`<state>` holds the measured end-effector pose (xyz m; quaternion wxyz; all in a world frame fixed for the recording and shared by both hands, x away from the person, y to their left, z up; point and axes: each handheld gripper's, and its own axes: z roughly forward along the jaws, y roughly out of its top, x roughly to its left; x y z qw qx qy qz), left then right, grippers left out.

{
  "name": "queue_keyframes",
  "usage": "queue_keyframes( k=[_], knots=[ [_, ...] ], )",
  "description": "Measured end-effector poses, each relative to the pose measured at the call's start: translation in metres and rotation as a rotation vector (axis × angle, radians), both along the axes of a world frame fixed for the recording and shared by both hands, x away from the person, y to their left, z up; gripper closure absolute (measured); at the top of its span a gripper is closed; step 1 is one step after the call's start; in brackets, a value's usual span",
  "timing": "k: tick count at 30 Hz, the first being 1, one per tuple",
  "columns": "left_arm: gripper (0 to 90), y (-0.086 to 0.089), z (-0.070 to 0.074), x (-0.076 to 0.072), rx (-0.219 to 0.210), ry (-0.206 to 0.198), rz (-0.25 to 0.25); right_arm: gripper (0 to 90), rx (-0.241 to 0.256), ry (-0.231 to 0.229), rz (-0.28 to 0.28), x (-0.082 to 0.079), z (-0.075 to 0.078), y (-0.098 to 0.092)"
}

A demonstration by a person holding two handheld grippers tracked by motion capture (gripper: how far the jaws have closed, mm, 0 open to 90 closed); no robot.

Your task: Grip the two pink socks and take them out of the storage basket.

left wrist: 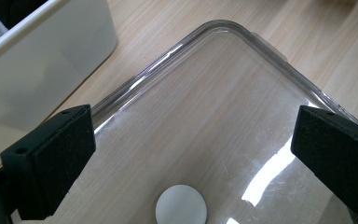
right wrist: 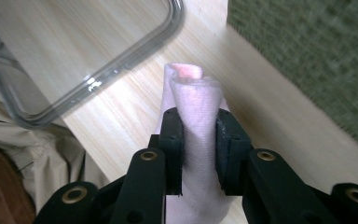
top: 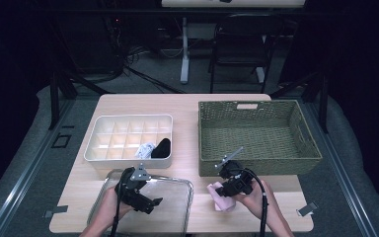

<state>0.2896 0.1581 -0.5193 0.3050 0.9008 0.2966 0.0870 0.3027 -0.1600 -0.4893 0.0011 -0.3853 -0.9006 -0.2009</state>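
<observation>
Right gripper (right wrist: 199, 135) pinching a pink sock (right wrist: 196, 100), jaws pressed tight on the folded fabric, close to the front edge of the table (top: 187, 106) and just in front of the woven basket (top: 256, 129). Same sock (top: 220, 196) in the high view is little more than a pink blob beside the hand, so the fold and the grip only come through up close. Left gripper (top: 139, 193) hovering over the clear tray (top: 190, 197) at the front left, jaws spread wide with nothing between them. Up close, a rounded tray corner (left wrist: 223, 25) and a white disc (left wrist: 181, 205) under the plastic. From above, a white divided box (top: 128, 131) behind the tray, holding a black sock (top: 161, 148) and a patterned one (top: 146, 148). Light wood top, grey floor, dark room, a chair (top: 239, 44) at the back.
</observation>
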Motion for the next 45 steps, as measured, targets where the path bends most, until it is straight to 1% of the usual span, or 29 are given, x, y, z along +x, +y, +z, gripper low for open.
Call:
queue_keyframes(
  k=[2,3,8,10,11,12,13,14,16,17,18,19,20,22,23,24,25,27,28,31,34,35,36,37,39,41,42,44,45],
  knots=[
    [0.0,-0.001,0.000,0.000,0.002,-0.002,-0.004,74.9,-0.001,0.003,-0.008,-0.001,-0.009,-0.001],
    [0.0,-0.001,0.000,0.000,0.002,-0.002,-0.004,74.6,-0.013,-0.002,-0.008,-0.001,-0.012,-0.001],
    [0.0,-0.005,-0.001,-0.001,-0.005,-0.011,-0.003,71.8,-0.016,-0.011,-0.027,-0.002,-0.022,-0.003],
    [0.0,-0.005,-0.001,-0.002,-0.003,-0.016,-0.005,67.6,0.009,-0.018,-0.055,-0.002,-0.025,-0.005],
    [0.0,-0.005,-0.001,-0.002,-0.007,-0.018,0.000,64.3,-0.003,-0.009,-0.039,-0.001,-0.025,-0.006],
    [0.0,-0.005,-0.002,-0.001,-0.010,-0.017,0.000,62.4,0.011,-0.017,-0.058,-0.002,-0.027,-0.007],
    [0.0,-0.006,-0.002,-0.001,-0.012,-0.014,0.000,60.6,0.013,-0.011,-0.052,-0.002,-0.026,-0.008],
    [0.0,-0.006,-0.002,-0.002,-0.010,-0.019,0.002,59.0,0.013,-0.021,-0.052,-0.002,-0.026,-0.010],
    [0.0,-0.006,0.000,-0.003,-0.021,-0.033,0.003,56.1,0.038,-0.019,-0.061,-0.005,-0.023,-0.013],
    [0.0,-0.006,0.001,-0.004,-0.031,-0.040,0.007,54.7,0.048,-0.031,-0.057,-0.005,-0.021,-0.016],
    [0.0,-0.007,0.002,-0.004,-0.035,-0.044,0.010,53.9,0.068,-0.035,-0.075,-0.007,-0.020,-0.019],
    [0.0,-0.007,0.002,-0.004,-0.035,-0.044,0.010,53.9,0.068,-0.035,-0.075,-0.007,-0.020,-0.019],
    [0.0,-0.008,0.002,-0.005,-0.042,-0.055,0.016,56.2,0.092,-0.046,-0.098,-0.010,-0.019,-0.025],
    [0.0,-0.009,0.003,-0.005,-0.041,-0.059,0.017,56.6,0.093,-0.052,-0.107,-0.011,-0.018,-0.028],
    [0.0,-0.011,0.004,-0.005,-0.049,-0.060,0.020,58.7,0.126,-0.059,-0.139,-0.014,-0.019,-0.032],
    [0.0,-0.012,0.004,-0.005,-0.049,-0.060,0.018,58.8,0.105,-0.049,-0.132,-0.014,-0.018,-0.034],
    [0.0,-0.014,0.004,-0.005,-0.051,-0.061,0.018,61.2,0.114,-0.061,-0.147,-0.015,-0.020,-0.034],
    [0.0,-0.018,0.004,-0.004,-0.050,-0.061,0.011,62.9,0.104,-0.051,-0.154,-0.015,-0.022,-0.035],
    [0.0,-0.021,0.005,-0.004,-0.045,-0.065,0.009,65.3,0.111,-0.064,-0.169,-0.016,-0.023,-0.034],
    [0.0,-0.027,0.006,-0.002,-0.048,-0.060,0.007,69.2,0.115,-0.048,-0.163,-0.017,-0.026,-0.031],
    [0.0,-0.032,0.006,0.000,-0.058,-0.053,0.007,72.2,0.090,-0.030,-0.158,-0.017,-0.030,-0.026],
    [0.1,-0.032,0.006,0.000,-0.058,-0.053,0.007,72.2,0.090,-0.030,-0.158,-0.017,-0.030,-0.026],
    [0.5,-0.036,0.005,0.000,-0.058,-0.045,0.009,72.5,0.076,-0.014,-0.155,-0.016,-0.034,-0.023],
    [1.1,-0.038,0.005,0.001,-0.053,-0.037,0.007,72.5,0.060,-0.017,-0.157,-0.016,-0.036,-0.023],
    [2.5,-0.041,0.004,0.002,-0.061,-0.026,0.002,71.7,0.070,-0.016,-0.168,-0.017,-0.039,-0.019],
    [8.0,-0.044,0.005,0.002,-0.064,-0.024,-0.003,70.5,0.065,-0.036,-0.169,-0.018,-0.042,-0.017],
    [11.7,-0.045,0.005,0.002,-0.067,-0.024,-0.006,68.9,0.045,-0.052,-0.170,-0.020,-0.043,-0.017],
    [13.4,-0.046,0.007,0.002,-0.079,-0.019,-0.013,65.1,0.070,-0.054,-0.175,-0.023,-0.044,-0.018],
    [13.8,-0.046,0.008,0.001,-0.085,-0.025,-0.009,64.5,0.071,-0.063,-0.179,-0.024,-0.042,-0.021]
  ],
)
